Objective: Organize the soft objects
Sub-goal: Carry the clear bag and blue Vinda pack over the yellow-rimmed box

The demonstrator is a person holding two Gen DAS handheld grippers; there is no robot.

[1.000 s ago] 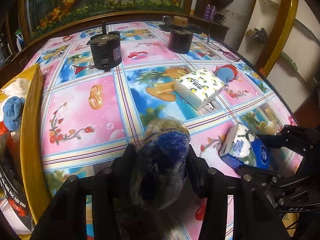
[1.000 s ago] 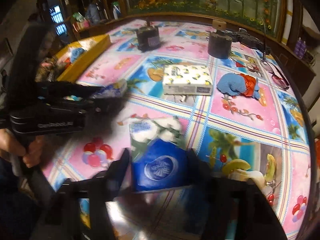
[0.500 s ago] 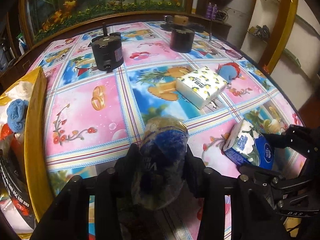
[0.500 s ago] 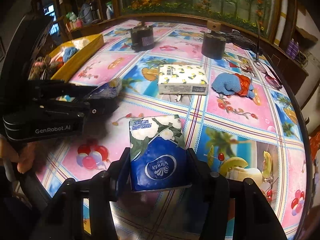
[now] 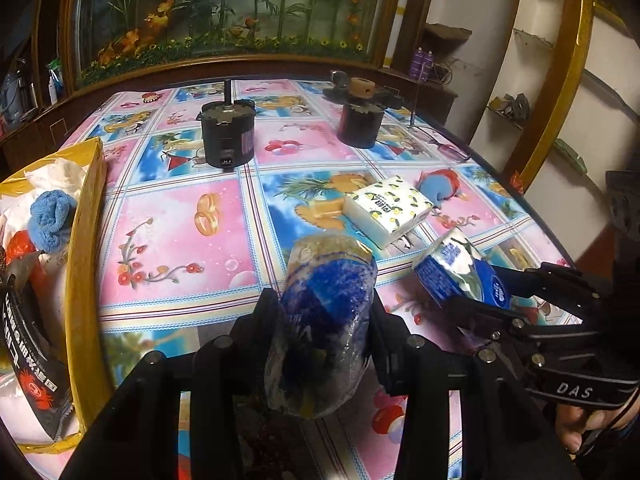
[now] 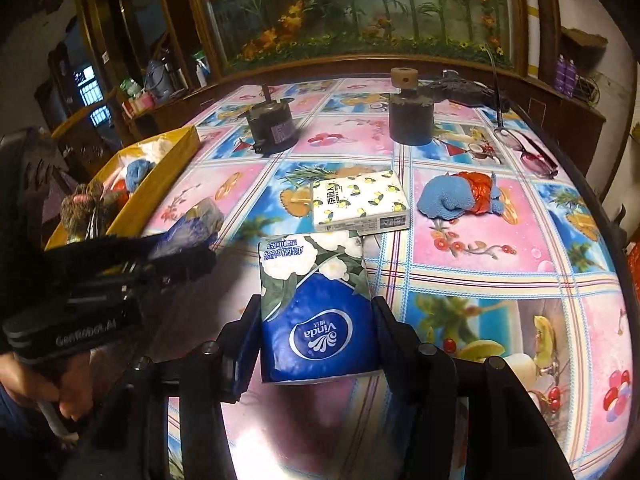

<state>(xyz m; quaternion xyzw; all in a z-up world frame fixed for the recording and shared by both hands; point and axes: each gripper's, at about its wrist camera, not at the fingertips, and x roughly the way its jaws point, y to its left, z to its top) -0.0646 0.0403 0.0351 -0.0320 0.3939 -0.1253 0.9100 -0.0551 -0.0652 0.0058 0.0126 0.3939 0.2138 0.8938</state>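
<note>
My left gripper (image 5: 322, 300) is shut on a crumpled blue tissue pack (image 5: 328, 276) in clear wrap and holds it above the flowered tablecloth. My right gripper (image 6: 316, 304) is shut on a blue and white Vinda tissue pack (image 6: 316, 272), also off the table. Each gripper shows in the other view: the right gripper (image 5: 472, 288) with its pack (image 5: 456, 264), and the left gripper (image 6: 184, 246) with its pack (image 6: 196, 220). A lemon-print tissue pack (image 6: 360, 202) and a blue and red knitted cloth (image 6: 456, 196) lie mid-table. A yellow box (image 5: 86, 240) at the left holds soft items.
Two black cylindrical motors (image 5: 227, 136) (image 5: 360, 124) stand at the back of the table. A pair of glasses (image 6: 528, 152) lies near the right rim. The round table's dark edge (image 5: 516, 200) curves along the right side.
The right gripper has lifted the Vinda pack off the table and rolled it upright. The left gripper has risen slightly and squeezed its pack a little tighter.
</note>
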